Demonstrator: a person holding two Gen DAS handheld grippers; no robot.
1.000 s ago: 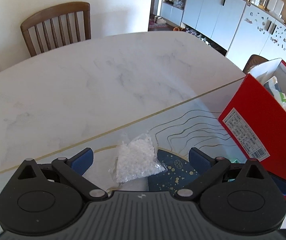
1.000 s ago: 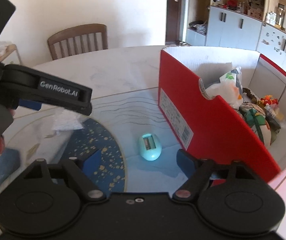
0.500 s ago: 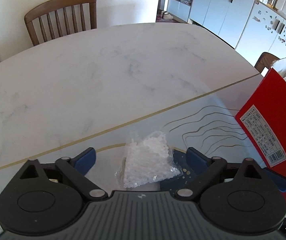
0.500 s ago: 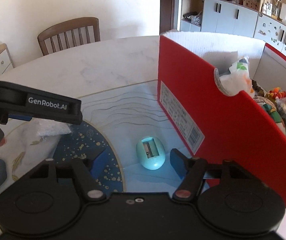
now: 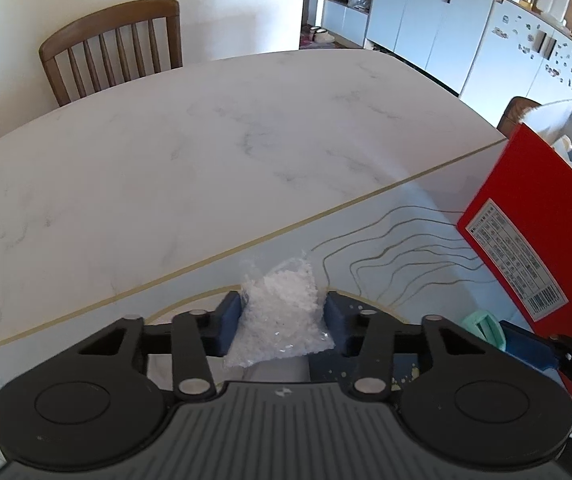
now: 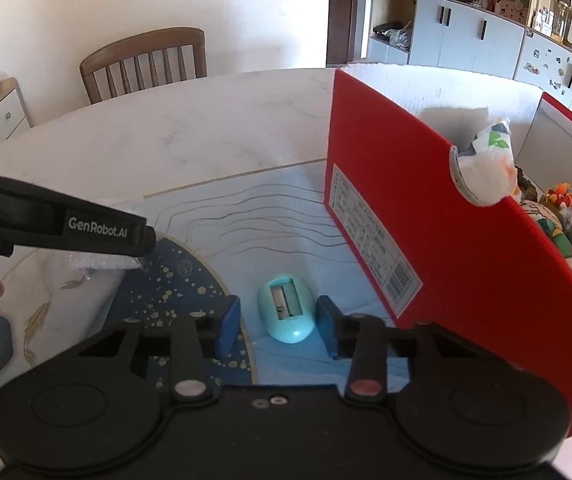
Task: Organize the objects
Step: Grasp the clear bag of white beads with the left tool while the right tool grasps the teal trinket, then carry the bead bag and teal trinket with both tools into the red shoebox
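We grip a bag and bracket a sharpener beside the red box.

Our left gripper (image 5: pixel 283 314) has its jaws pressed against both sides of the clear bag of white granules (image 5: pixel 281 312); our right gripper (image 6: pixel 277 324) stands part open around the teal egg-shaped sharpener (image 6: pixel 286 308) on the surface (image 6: pixel 213 136), not touching it. Just beyond stands the red box (image 6: pixel 426 216), toys inside.
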